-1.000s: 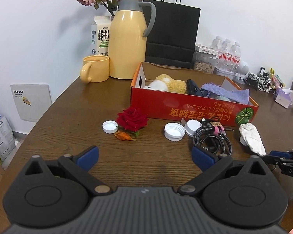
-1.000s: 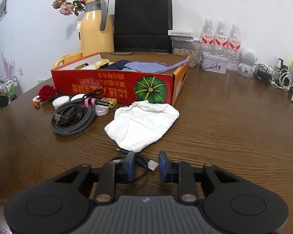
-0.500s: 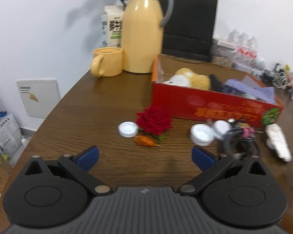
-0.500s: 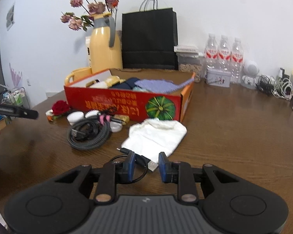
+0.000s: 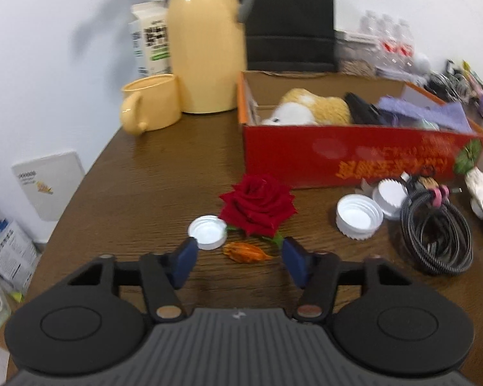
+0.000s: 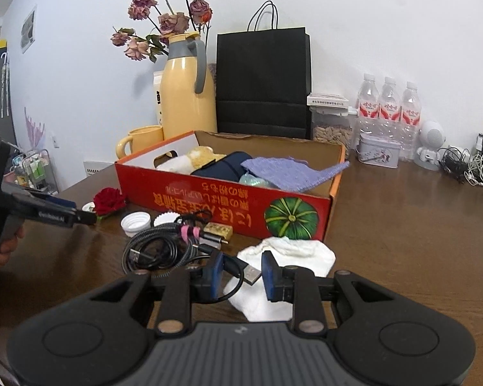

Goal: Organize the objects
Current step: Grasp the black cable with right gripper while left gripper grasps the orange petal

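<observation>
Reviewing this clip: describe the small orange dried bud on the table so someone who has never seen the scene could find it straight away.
Start at the red cardboard box on the brown table. In front of its left corner lies a red rose beside a white bottle cap. The dried bud lies just in front of the rose: the only orange, shrivelled, pointed thing there.

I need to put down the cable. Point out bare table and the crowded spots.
Bare wood lies right of the red box, before the bottles, and left of the rose toward the mug. Crowded: along the box front, with caps, coiled cables and white cloth.
</observation>
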`<state>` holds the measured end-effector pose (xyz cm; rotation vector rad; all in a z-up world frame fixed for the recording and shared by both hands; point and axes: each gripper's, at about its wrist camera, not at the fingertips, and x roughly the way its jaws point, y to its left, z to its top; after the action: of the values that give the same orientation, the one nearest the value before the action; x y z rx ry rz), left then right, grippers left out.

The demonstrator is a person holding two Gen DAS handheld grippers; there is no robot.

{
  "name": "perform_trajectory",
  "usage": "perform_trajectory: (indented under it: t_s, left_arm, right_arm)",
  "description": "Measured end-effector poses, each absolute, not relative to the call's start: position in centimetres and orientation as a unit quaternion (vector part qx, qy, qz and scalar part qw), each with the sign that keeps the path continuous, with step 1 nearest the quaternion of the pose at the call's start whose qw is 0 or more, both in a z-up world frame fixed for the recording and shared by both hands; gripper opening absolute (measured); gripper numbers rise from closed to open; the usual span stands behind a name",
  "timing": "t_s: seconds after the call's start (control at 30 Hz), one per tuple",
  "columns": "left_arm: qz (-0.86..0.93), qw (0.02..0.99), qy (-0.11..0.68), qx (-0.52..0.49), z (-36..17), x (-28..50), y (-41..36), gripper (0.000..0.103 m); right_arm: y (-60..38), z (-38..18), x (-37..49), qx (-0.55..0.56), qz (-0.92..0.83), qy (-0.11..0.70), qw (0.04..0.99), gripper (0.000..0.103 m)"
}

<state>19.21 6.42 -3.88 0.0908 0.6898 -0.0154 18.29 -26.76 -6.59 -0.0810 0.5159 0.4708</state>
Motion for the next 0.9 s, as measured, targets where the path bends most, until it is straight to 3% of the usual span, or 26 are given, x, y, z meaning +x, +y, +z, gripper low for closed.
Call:
perform_trajectory:
  t_s: [0.13,0.37,0.47,0.63,0.9]
  left_arm:
    - [-0.032,0.937,0.344,0.056,-4.5,19.4,6.3,0.044]
    - [-0.038,0.938,0.341,0.042,-4.6,20.2,7.0,0.048]
    - [-0.051,0.938,0.342,0.031,-4.7,20.3,7.4,0.042]
    - [-0.05,0.941,0.332,0.027,-4.5,19.6,7.4,0.042]
    - [-0.041,0.963,0.267,0.001,-1.0,17.4,7.0,0.042]
  right_arm:
    - [-26.5,-6.7,18.6,-0.039,0.229,0.254,0.939,0.024]
    - [-26.3,-6.8,19.0,-0.039,0.23,0.257,0.938,0.024]
    - [-26.3,-6.8,19.1,-0.038,0.23,0.256,0.938,0.024]
    - [-26.3,-6.9,19.0,-0.036,0.23,0.256,0.938,0.024]
    - [-26.1,-5.9,19.5,-0.038,0.234,0.238,0.942,0.024]
